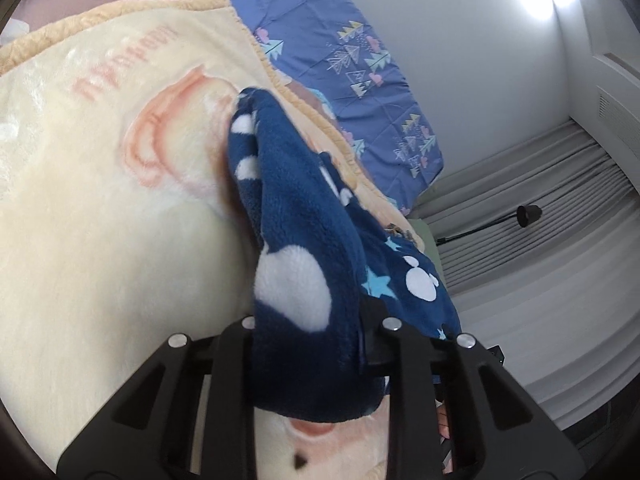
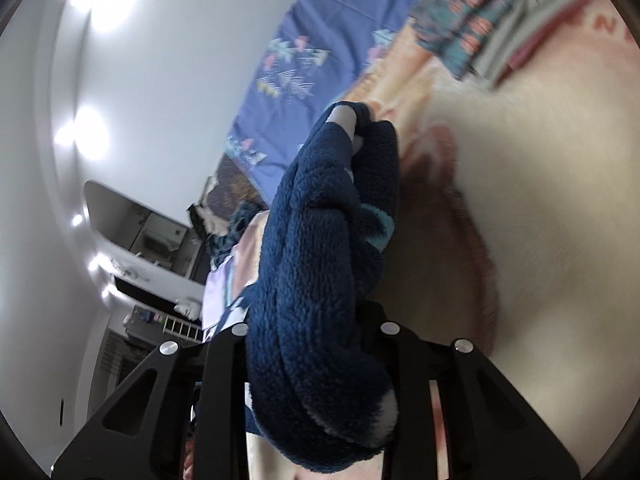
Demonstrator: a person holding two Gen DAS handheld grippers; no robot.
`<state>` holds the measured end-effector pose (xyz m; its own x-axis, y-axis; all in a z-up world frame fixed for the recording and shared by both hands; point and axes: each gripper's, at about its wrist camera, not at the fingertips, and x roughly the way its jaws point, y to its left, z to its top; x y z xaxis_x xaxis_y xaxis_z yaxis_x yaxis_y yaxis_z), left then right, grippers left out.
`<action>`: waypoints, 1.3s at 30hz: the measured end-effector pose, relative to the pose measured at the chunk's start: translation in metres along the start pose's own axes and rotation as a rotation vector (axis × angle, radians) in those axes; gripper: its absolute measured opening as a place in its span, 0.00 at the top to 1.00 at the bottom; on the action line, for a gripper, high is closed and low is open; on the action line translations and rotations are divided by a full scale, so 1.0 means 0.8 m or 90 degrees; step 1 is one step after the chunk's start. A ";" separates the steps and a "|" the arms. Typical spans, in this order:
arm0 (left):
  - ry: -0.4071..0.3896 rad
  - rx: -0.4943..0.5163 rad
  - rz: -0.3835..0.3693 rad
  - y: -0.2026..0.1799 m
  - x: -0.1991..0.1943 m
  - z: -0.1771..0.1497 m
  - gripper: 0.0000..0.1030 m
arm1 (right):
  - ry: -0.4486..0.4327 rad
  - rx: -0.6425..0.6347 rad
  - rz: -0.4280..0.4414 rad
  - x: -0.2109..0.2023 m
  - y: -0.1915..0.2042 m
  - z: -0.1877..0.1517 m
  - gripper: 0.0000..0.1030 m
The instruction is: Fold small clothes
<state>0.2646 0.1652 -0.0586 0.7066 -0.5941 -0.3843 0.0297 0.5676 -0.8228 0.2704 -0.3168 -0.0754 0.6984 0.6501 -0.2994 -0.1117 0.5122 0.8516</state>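
Observation:
A small navy fleece garment [image 1: 304,240] with white dots and light blue stars hangs bunched between the fingers of my left gripper [image 1: 316,344], which is shut on it above a cream blanket [image 1: 100,220]. The same navy garment [image 2: 320,264] fills the right wrist view, gripped by my right gripper [image 2: 316,352], also shut on it. Both hold it lifted off the blanket [image 2: 540,200]. The fingertips are hidden by the fabric.
A blue patterned sheet [image 1: 340,52] lies past the blanket edge, also in the right wrist view [image 2: 304,52]. Folded patterned clothes [image 2: 480,12] lie on the blanket at the far right. White wall, grey curtains [image 1: 540,200] and a black lamp [image 1: 528,214] stand beyond the bed.

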 end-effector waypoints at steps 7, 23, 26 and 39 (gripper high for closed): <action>0.015 0.010 -0.036 -0.018 -0.073 -0.055 0.78 | 0.013 0.010 0.032 -0.074 0.005 -0.060 0.73; -0.008 0.006 0.084 0.062 -0.172 -0.211 0.44 | -0.010 0.025 -0.092 -0.187 -0.074 -0.191 0.41; -0.049 0.015 0.119 0.069 -0.202 -0.202 0.42 | -0.078 -0.050 -0.163 -0.226 -0.053 -0.178 0.41; -0.047 0.169 0.095 -0.023 -0.131 -0.050 0.42 | 0.041 -0.190 -0.105 -0.115 0.021 -0.040 0.41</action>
<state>0.1620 0.1944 -0.0202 0.7662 -0.4561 -0.4527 0.0991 0.7798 -0.6181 0.1815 -0.3503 -0.0473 0.6796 0.5740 -0.4568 -0.2093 0.7486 0.6291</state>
